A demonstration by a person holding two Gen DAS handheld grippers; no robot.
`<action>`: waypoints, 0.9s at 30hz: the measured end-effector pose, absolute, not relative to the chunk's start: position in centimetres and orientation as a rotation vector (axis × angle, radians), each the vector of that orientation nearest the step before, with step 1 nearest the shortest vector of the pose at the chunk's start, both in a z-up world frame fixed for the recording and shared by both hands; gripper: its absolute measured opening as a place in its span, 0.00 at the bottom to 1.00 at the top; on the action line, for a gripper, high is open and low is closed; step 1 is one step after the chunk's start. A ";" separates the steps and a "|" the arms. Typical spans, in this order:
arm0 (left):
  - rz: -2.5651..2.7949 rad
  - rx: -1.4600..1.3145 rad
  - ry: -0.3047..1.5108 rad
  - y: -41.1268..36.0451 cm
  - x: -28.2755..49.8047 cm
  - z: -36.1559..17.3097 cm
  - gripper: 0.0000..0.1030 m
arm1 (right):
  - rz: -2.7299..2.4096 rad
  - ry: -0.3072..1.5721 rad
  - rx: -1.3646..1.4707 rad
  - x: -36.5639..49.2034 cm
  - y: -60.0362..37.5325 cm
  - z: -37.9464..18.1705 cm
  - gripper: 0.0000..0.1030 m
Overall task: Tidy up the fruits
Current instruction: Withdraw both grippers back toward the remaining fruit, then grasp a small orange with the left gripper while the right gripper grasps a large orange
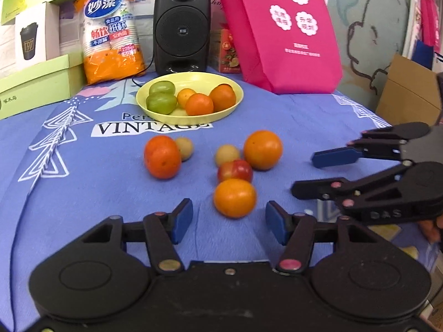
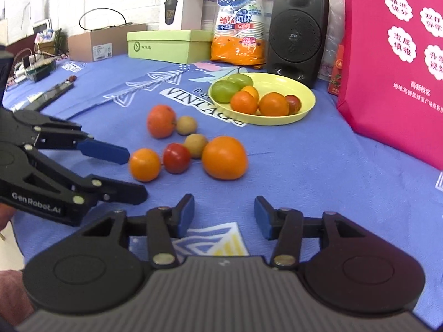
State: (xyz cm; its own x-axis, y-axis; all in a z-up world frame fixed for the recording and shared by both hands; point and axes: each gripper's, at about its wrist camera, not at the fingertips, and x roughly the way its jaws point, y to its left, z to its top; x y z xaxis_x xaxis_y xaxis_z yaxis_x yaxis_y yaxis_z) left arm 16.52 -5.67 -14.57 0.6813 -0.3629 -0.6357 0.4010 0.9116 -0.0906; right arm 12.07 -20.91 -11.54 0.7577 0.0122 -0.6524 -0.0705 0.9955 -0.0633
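Just ahead of the left tongs (image 1: 229, 221), a small orange (image 1: 234, 197) sits on the blue tablecloth (image 1: 83, 193), in line with the gap between the wide-spread blue pads but not yet between them and touching neither. Behind it, touching or nearly so, lie a red tomato (image 1: 235, 170), a pale tan fruit (image 1: 227, 153) and a large orange (image 1: 263, 149). Off to their left, apart from that cluster, a reddish orange (image 1: 162, 156) rests against another tan fruit (image 1: 185, 148).

Farther back stands the yellow plate (image 1: 235, 102), holding two green fruits, several oranges and, seen from the right wrist, a red one.

The right tongs (image 2: 223, 215) hang over bare cloth, jaws spread wide and holding nothing, well short of the loose fruit. In the left view they reach in from the right side.

Bare cloth lies between plate and loose fruit. A black speaker (image 1: 181, 27), an orange cup package (image 1: 112, 33) and a pink bag (image 1: 279, 27) line the table's back edge behind the plate.
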 end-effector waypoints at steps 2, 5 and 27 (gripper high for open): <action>-0.425 0.042 0.699 -5.7 16.8 -14.8 0.52 | 0.040 0.708 -0.064 11.9 -21.4 -11.6 0.50; -0.415 0.032 0.697 -5.7 17.6 -14.9 0.45 | 0.053 0.708 -0.045 12.1 -21.8 -11.7 0.50; -0.358 -0.018 0.698 -3.4 18.1 -15.0 0.32 | 0.077 0.713 -0.065 17.8 -20.8 -12.6 0.41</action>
State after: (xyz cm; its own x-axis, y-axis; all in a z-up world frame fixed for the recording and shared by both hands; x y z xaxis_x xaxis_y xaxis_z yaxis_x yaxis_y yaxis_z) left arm 18.14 -3.41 -15.04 0.7075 -0.3286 -0.6257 0.3163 0.9390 -0.1354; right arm 17.82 -20.78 -12.59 0.7538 0.0487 -0.6553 -0.0930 0.9951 -0.0330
